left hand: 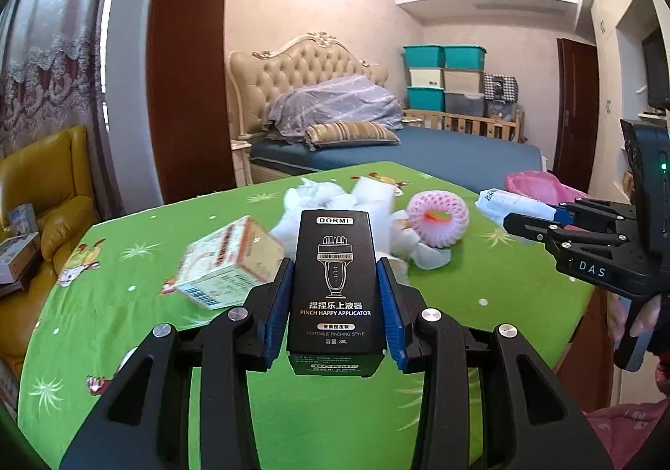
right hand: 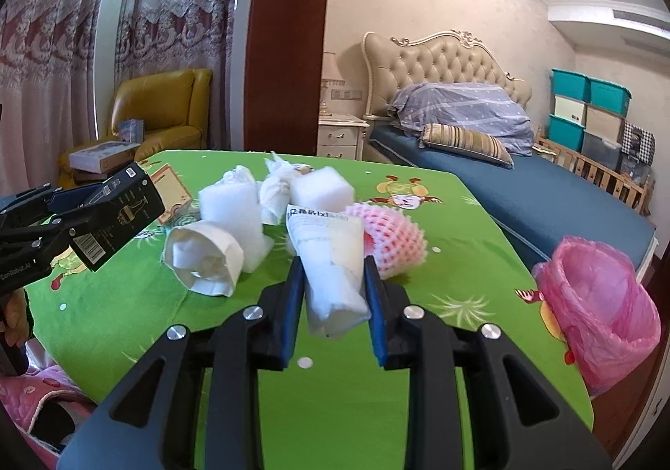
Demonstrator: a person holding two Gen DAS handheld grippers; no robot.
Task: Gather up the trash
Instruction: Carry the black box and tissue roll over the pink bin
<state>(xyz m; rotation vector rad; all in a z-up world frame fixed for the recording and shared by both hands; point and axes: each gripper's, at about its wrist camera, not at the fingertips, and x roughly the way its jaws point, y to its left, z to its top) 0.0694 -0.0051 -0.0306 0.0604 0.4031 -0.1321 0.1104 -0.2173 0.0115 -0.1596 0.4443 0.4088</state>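
Black cardboard, a small box (left hand: 333, 294), sits upright and pinched in the left gripper (left hand: 335, 302), lifted clear of the green tabletop (left hand: 293, 407). The right gripper (right hand: 333, 298) clamps a crumpled white packet (right hand: 331, 269) likewise, both probably bound for the pink-lined bin (right hand: 603, 302) at the right edge. Foam net (right hand: 393, 240), tissues (right hand: 234, 202) and a tan carton (left hand: 230, 260) lie farther off, awaiting collection.
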